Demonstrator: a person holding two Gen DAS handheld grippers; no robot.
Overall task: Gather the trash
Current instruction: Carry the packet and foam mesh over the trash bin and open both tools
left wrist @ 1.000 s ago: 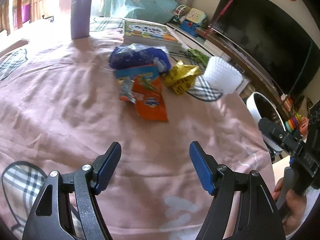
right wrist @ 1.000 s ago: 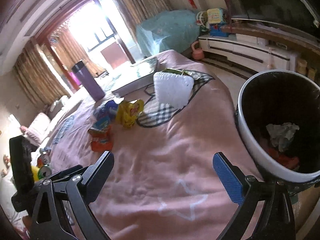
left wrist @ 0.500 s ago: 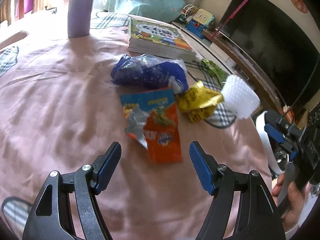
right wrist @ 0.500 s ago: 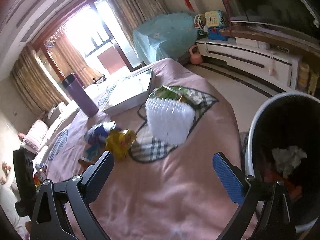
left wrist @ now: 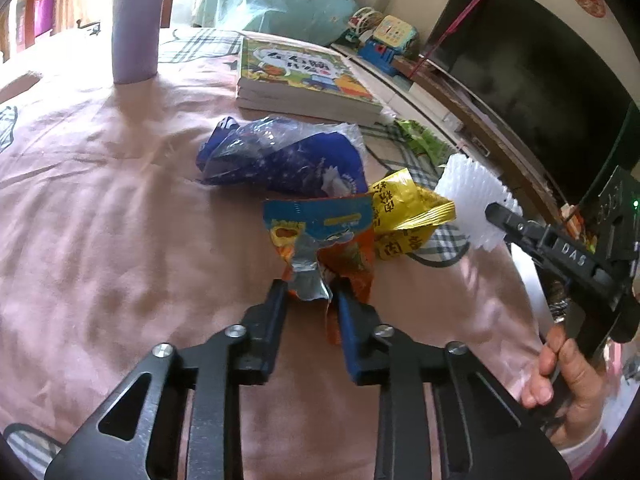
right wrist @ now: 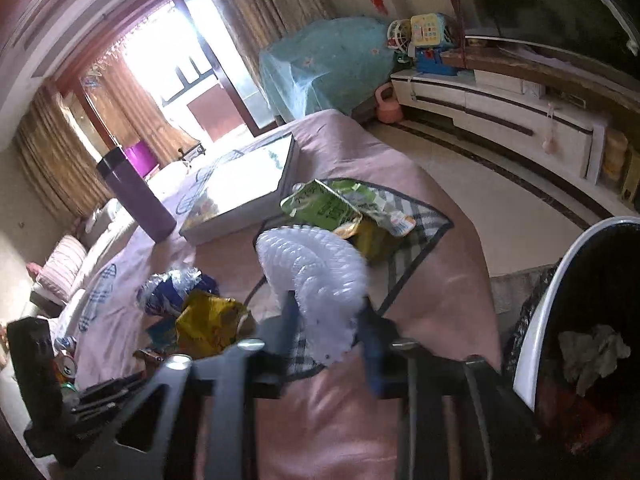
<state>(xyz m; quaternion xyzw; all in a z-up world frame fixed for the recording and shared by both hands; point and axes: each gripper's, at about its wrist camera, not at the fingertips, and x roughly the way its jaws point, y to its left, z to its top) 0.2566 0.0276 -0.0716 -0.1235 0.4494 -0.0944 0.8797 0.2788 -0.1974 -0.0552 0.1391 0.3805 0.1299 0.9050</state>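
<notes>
Pink cloth (left wrist: 100, 208); orange wrapper (left wrist: 340, 256) lengthwise toward jaws.

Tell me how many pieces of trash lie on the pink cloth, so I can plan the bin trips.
5: orange wrapper in the left gripper; blue bag behind it; yellow wrapper beside it; white foam net in the right gripper; green wrapper by the books. More may be hidden.
</notes>
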